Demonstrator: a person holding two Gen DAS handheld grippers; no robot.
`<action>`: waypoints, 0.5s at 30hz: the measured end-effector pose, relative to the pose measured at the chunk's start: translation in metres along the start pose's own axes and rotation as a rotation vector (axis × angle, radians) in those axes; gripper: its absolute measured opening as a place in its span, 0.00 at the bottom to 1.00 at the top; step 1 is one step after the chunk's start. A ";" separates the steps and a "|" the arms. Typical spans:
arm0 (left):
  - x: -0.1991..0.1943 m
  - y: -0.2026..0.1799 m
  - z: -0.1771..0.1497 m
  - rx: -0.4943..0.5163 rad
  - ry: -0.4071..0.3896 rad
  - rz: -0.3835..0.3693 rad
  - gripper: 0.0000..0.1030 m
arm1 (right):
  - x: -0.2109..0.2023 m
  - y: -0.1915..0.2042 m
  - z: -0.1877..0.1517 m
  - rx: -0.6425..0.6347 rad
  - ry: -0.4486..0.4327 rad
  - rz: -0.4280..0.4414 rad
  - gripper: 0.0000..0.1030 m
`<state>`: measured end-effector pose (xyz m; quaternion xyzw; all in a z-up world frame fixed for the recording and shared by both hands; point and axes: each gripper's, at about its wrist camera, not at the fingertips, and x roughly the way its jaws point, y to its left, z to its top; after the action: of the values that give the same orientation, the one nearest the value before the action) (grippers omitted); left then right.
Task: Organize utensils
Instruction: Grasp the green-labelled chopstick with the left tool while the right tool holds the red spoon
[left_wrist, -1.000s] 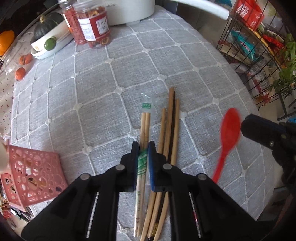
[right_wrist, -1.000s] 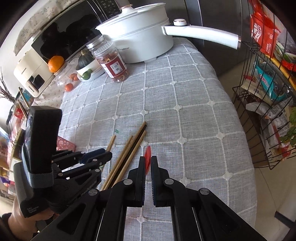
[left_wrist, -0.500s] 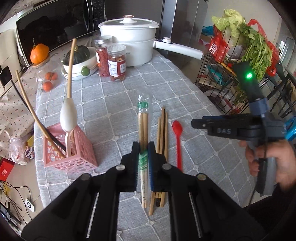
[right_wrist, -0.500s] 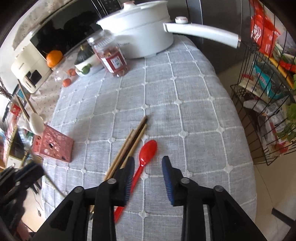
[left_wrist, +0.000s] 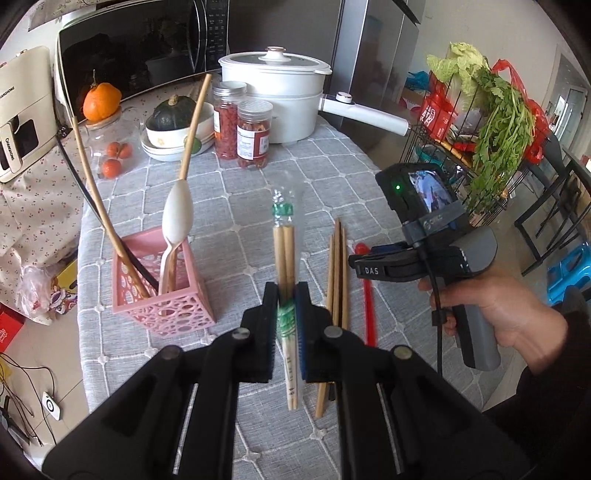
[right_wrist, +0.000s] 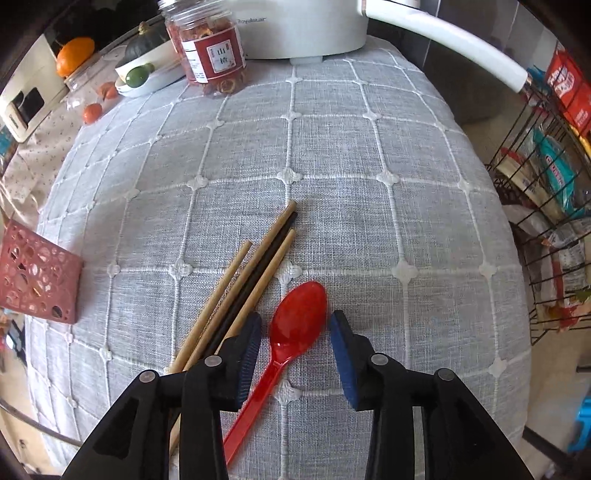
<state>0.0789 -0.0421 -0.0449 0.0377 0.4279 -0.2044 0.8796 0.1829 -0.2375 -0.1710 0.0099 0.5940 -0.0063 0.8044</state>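
My left gripper (left_wrist: 286, 317) is shut on a pair of chopsticks in a clear sleeve with green print (left_wrist: 284, 251) and holds it above the grey cloth. A pink basket (left_wrist: 162, 291) to its left holds a white spoon and long sticks. Several loose chopsticks (right_wrist: 255, 269) lie on the cloth, with a red spoon (right_wrist: 299, 317) beside them. My right gripper (right_wrist: 295, 332) points down over the spoon's bowl, which lies between the closing jaws. Both pads stand clear of it. The left wrist view shows a person's hand (left_wrist: 498, 314) holding that gripper.
A white pot (left_wrist: 277, 99) with a long handle, two jars (left_wrist: 251, 133) and a bowl with a green squash (left_wrist: 173, 125) stand at the back. A wire rack (right_wrist: 546, 206) with packets and greens stands off the table's right edge. The basket's corner (right_wrist: 37, 280) is at far left.
My left gripper has lifted the sleeved chopsticks off the cloth and tilted up. My right gripper let go of the red spoon, which now lies on the cloth, then came down over its bowl.
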 end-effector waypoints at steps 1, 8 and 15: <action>-0.002 0.001 0.000 -0.003 -0.005 -0.001 0.10 | 0.000 0.002 -0.001 -0.017 -0.010 -0.008 0.28; -0.037 0.008 -0.001 -0.006 -0.104 0.001 0.10 | -0.027 -0.001 -0.009 -0.011 -0.093 0.048 0.26; -0.092 0.026 0.010 -0.065 -0.301 0.014 0.10 | -0.100 -0.003 -0.014 -0.009 -0.278 0.137 0.26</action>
<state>0.0454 0.0091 0.0295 -0.0190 0.2975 -0.1878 0.9359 0.1401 -0.2398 -0.0793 0.0459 0.4751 0.0500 0.8773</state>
